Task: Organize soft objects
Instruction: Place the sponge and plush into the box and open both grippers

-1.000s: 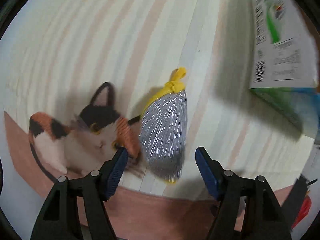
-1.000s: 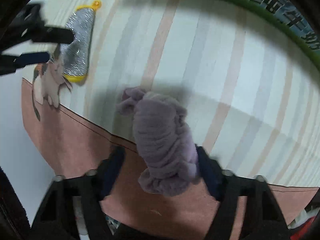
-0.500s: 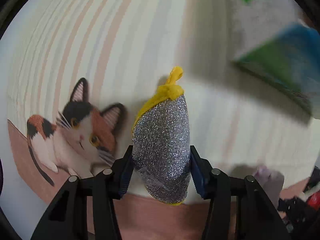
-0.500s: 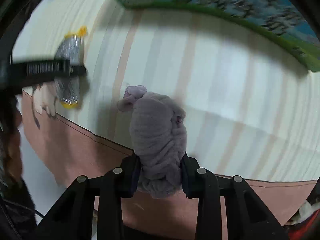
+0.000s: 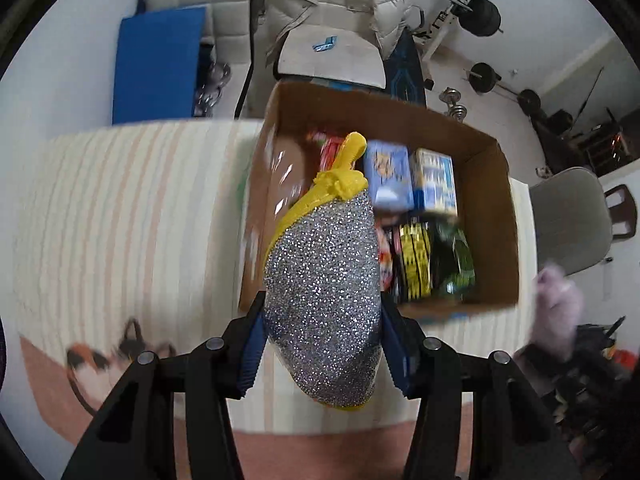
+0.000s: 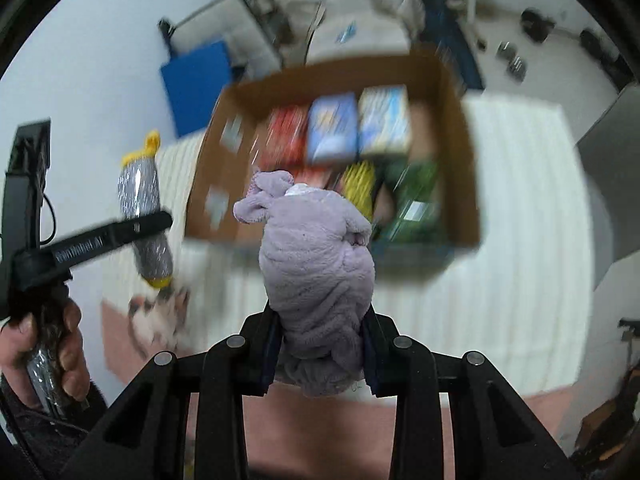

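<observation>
The left gripper (image 5: 322,354) is clenched on a silver glitter scouring pad (image 5: 324,300), a plump teardrop-shaped pouch with sparkly metallic mesh, yellow trim along one edge and a knotted yellow loop at its far tip. The blue ribbed fingers (image 5: 250,354) press its lower sides, and the pad stands out beyond them, lifted clear of the desk (image 5: 120,208), which wears a cream cloth with pale pink stripes.

The right gripper (image 6: 320,354) grasps a lilac plush towel bundle (image 6: 316,264), a soft, fuzzy, wrinkled lump of rolled folds squeezed between its fingers (image 6: 270,350) and bulging above them.

Ahead of both pairs of fingers sits an open brown cardboard box (image 5: 496,216), rectangular, with boxy blue cartons and crinkly packets inside. Left of the left fingers, a blurred calico cat picture (image 5: 104,356) shows on the cloth. In the right wrist view the person's left hand (image 6: 44,356) grips that tool's handle.
</observation>
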The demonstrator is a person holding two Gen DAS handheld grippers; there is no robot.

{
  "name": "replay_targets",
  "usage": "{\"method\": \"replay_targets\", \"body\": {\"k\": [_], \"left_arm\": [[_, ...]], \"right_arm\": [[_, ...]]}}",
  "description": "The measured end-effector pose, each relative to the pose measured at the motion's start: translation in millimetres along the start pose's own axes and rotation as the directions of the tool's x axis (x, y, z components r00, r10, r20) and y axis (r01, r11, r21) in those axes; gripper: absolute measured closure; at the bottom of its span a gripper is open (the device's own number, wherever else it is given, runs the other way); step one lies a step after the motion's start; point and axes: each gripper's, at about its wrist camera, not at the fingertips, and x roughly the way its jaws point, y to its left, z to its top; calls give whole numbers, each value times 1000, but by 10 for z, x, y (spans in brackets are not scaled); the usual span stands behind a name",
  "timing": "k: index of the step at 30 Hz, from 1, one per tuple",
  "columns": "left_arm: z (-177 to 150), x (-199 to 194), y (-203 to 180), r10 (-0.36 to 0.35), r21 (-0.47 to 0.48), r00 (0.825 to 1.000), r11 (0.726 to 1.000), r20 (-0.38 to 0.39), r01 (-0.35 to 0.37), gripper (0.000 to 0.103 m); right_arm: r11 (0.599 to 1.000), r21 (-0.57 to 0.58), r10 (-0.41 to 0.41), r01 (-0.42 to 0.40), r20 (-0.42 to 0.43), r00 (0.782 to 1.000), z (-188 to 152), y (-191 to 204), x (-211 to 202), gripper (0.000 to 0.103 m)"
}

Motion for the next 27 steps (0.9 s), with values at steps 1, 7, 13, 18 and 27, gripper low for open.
{"method": "replay_targets", "body": {"k": [1,7,13,18,27], "left_arm": [[119,78,-32,4,6,1000,1000,-19,-4,54],[487,618,-117,61,25,990,998,-131,-58,54],[592,1123,-24,94,-8,969,995,-227,-99,54],[613,1419,21,115,-23,953,992,-281,-127,51],[743,1440,-61,105,-2,964,994,-244,-109,18]], "right_arm": [[1000,1,-15,15,11,1000,150,-47,-22,67],[992,40,-125,123,26,992,1150,-378,228,67],[971,68,-225,227,-42,973,1725,-637,829,67],[956,68,-280,287,-86,956,1924,-768,1216,67],[954,25,-293,298,-117,949,1956,-726,1453,22]]}}
